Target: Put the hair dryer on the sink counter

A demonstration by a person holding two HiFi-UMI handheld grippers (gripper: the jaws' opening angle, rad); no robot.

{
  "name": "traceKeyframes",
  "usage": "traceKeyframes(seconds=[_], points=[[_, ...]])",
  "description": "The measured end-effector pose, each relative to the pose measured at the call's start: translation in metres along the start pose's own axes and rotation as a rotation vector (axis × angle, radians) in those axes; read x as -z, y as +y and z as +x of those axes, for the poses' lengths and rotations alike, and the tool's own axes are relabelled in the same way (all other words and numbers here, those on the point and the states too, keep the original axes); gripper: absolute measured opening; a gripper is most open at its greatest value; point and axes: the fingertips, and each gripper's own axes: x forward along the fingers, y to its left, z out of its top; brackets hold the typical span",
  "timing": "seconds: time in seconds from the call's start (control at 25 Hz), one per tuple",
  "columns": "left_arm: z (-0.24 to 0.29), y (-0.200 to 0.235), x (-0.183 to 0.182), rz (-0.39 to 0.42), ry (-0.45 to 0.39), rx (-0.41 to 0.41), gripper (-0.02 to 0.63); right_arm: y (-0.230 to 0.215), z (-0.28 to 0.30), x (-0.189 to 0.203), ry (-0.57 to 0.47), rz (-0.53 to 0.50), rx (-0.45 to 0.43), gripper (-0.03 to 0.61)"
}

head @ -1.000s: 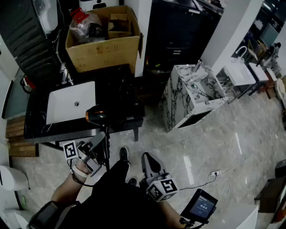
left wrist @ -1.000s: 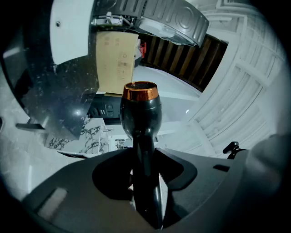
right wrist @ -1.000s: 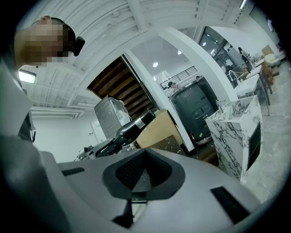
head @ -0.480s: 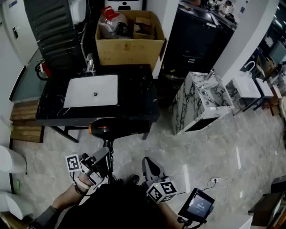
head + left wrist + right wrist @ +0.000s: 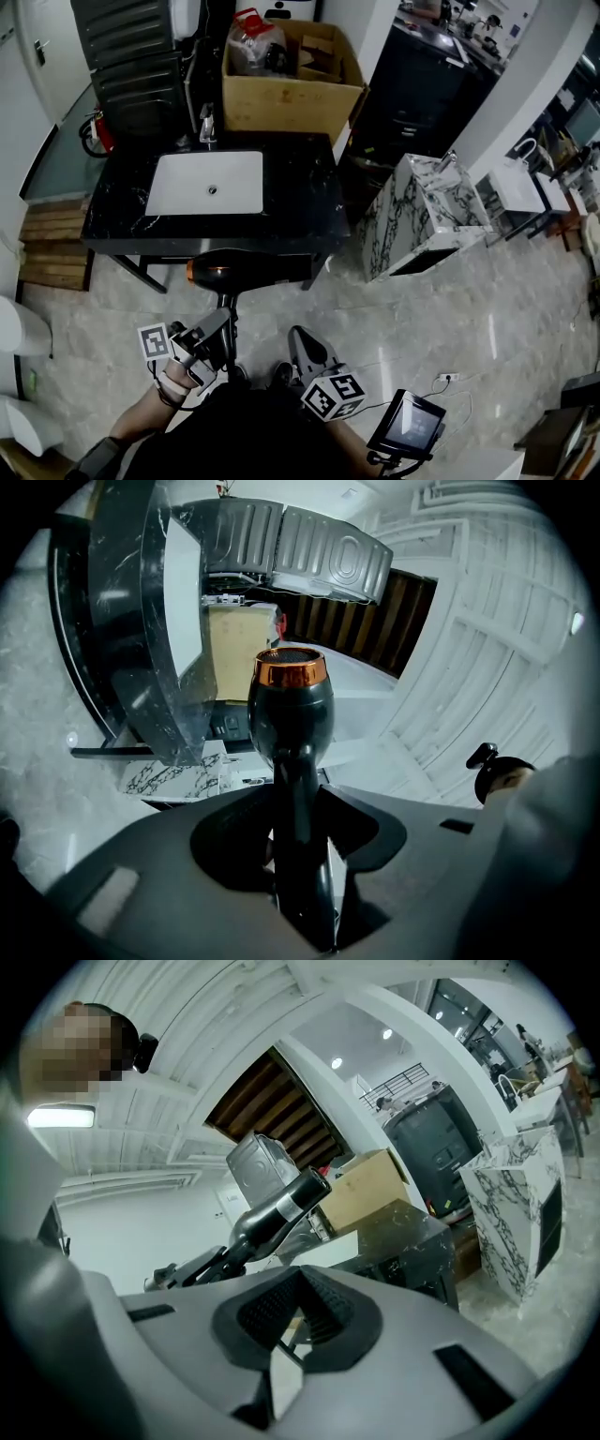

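A black hair dryer (image 5: 221,269) with a copper ring stands upright in front of the black sink counter (image 5: 298,192), level with its front edge. My left gripper (image 5: 212,336) is shut on its handle. In the left gripper view the dryer (image 5: 291,705) rises from between the jaws of the left gripper (image 5: 298,855). The white basin (image 5: 208,183) sits in the counter's left half. My right gripper (image 5: 305,349) hangs low beside the left one, shut on nothing. The right gripper view shows the right gripper (image 5: 298,1312), the dryer (image 5: 277,1211) and the counter (image 5: 398,1227).
A cardboard box (image 5: 286,80) full of things fills the counter's back right, with a faucet (image 5: 206,127) behind the basin. A marble-patterned vanity (image 5: 427,220) stands to the right. A tablet (image 5: 408,422) shows at the bottom right, a wooden pallet (image 5: 47,248) to the left.
The dryer's head showed over the counter beside the basin a second ago and now shows at the counter's front edge. The head view has swung. Both grippers keep their states.
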Motion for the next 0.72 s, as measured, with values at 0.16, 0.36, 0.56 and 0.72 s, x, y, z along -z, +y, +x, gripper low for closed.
traceKeyframes(seconds=[0.16,0.36,0.56,0.72], points=[[0.005,-0.005,0.002,0.014,-0.016,0.012,0.160,0.000,-0.004,-0.010,-0.018,-0.025,-0.018,-0.005],[0.022,-0.006,0.008,0.017,-0.036,0.013,0.160,-0.014,-0.009,-0.020,-0.026,-0.018,-0.036,-0.005],[0.037,-0.008,0.018,0.030,-0.061,0.012,0.160,-0.031,-0.018,-0.032,-0.038,-0.007,-0.063,-0.005],[0.052,-0.010,0.029,0.054,-0.075,0.025,0.160,-0.048,-0.030,-0.037,-0.038,0.007,-0.077,-0.005]])
